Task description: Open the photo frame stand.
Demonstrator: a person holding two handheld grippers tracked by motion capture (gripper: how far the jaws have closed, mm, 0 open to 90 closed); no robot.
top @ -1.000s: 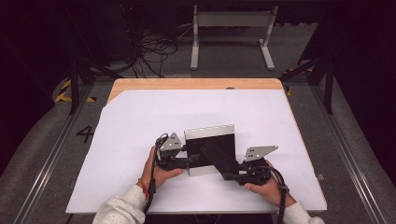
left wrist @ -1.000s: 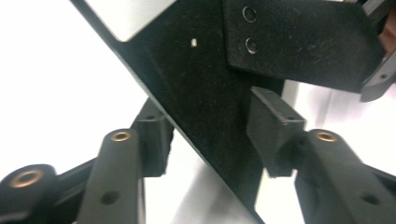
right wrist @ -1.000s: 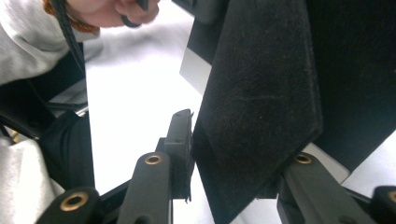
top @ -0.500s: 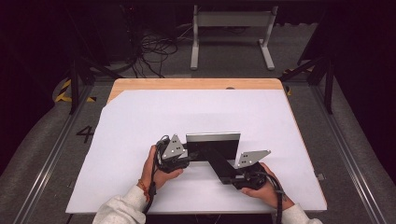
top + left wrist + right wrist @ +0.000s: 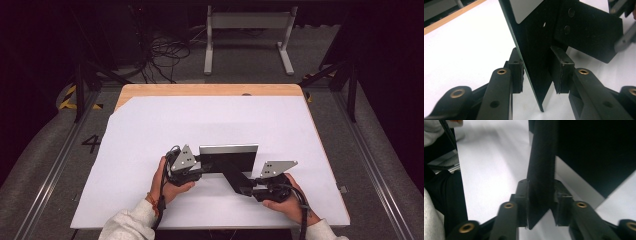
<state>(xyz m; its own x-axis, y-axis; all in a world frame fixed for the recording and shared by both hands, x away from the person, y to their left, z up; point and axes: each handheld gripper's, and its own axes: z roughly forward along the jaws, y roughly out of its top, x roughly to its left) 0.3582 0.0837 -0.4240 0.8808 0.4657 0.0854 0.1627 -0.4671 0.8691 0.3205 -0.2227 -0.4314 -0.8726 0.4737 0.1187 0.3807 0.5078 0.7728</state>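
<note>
A black frame panel (image 5: 229, 161) with a silver top edge stands on the white sheet (image 5: 150, 135) near the table's front. A black strut (image 5: 236, 179) runs from its back toward the lower right. My left gripper (image 5: 199, 165) is at the panel's left edge. In the left gripper view its jaws (image 5: 537, 72) have just been closing, and both pads press the panel (image 5: 536, 45). My right gripper (image 5: 248, 189) holds the strut's outer end. The right gripper view shows its jaws (image 5: 541, 200), which have closed a little, clamped on the strut (image 5: 541, 165).
The white sheet covers most of a wooden table (image 5: 200, 90). A hand in a light sleeve holds each gripper at the front edge. Beyond the table, cables (image 5: 165, 50) and a grey metal stand (image 5: 247, 25) sit on the dark floor.
The panel's top edge has dropped lower in the high view and the panel looks shorter. The strut now stands out to the lower right, and the right gripper has shifted slightly down and left.
</note>
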